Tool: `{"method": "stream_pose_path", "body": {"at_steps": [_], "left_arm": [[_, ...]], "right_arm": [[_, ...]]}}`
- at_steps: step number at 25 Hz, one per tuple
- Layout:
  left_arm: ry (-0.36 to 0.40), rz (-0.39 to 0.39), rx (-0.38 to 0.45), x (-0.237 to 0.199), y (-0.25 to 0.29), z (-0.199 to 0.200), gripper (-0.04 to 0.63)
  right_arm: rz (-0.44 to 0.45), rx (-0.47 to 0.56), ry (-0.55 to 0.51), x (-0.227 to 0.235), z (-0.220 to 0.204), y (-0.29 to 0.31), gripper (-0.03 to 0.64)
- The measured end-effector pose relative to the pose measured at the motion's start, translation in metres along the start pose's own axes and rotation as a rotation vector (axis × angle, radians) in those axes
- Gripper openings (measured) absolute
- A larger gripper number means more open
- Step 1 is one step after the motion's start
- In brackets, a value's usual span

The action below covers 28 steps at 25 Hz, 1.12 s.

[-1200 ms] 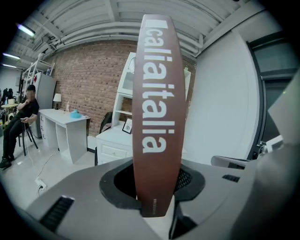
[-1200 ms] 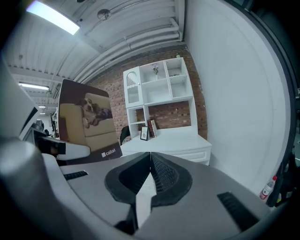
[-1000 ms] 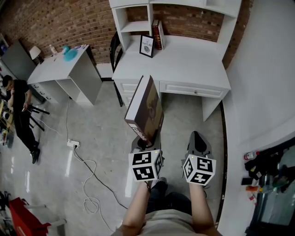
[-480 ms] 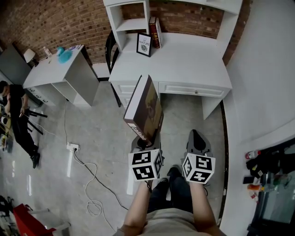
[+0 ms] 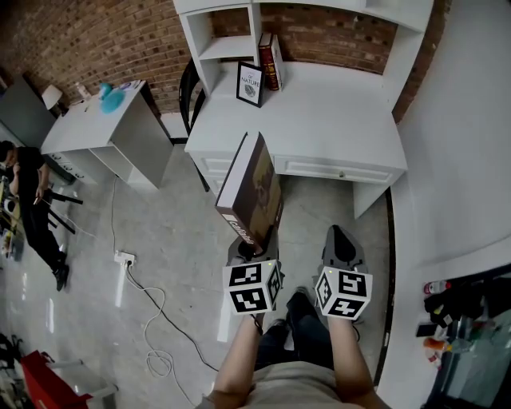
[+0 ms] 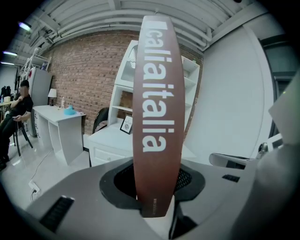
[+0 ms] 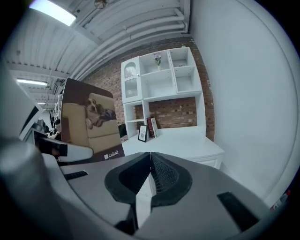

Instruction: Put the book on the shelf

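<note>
left gripper (image 5: 252, 246) fingers clamp book (image 5: 251, 188) | spine reads "italia" | right gripper (image 7: 150, 161) fingers closed, empty

Bright, even indoor light from ceiling tube lamps (image 7: 52, 12); shadows are soft, and pale streaks of glare lie on the glossy floor (image 5: 120, 291). Both gripper views are heavy fisheye, with black corners and bowed straight lines; the head view bends more mildly at its edges. The close-up book (image 6: 157, 117) spine is slightly soft in the left gripper view, the far room sharp enough.
</note>
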<state>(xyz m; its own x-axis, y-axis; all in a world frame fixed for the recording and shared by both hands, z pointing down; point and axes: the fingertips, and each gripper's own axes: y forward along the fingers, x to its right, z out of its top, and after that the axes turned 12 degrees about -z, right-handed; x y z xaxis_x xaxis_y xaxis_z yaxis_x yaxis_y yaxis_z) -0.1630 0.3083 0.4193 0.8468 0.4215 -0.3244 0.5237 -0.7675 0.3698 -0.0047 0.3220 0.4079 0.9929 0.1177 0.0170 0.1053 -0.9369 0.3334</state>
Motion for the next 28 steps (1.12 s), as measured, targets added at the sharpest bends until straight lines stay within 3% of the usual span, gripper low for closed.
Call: {"method": "stream_pose_path", "body": {"at_steps": [16, 28], "left_arm": [[-0.006, 0.051, 0.029, 0.009, 0.115, 0.058, 0.149], [0.01, 0.064, 0.014, 0.018, 0.166, 0.074, 0.149]], "right_arm": [[0.063, 0.026, 0.006, 0.052, 0.055, 0.117, 0.017], [0.076, 0.032, 0.017, 0.078, 0.07, 0.162, 0.017]]}}
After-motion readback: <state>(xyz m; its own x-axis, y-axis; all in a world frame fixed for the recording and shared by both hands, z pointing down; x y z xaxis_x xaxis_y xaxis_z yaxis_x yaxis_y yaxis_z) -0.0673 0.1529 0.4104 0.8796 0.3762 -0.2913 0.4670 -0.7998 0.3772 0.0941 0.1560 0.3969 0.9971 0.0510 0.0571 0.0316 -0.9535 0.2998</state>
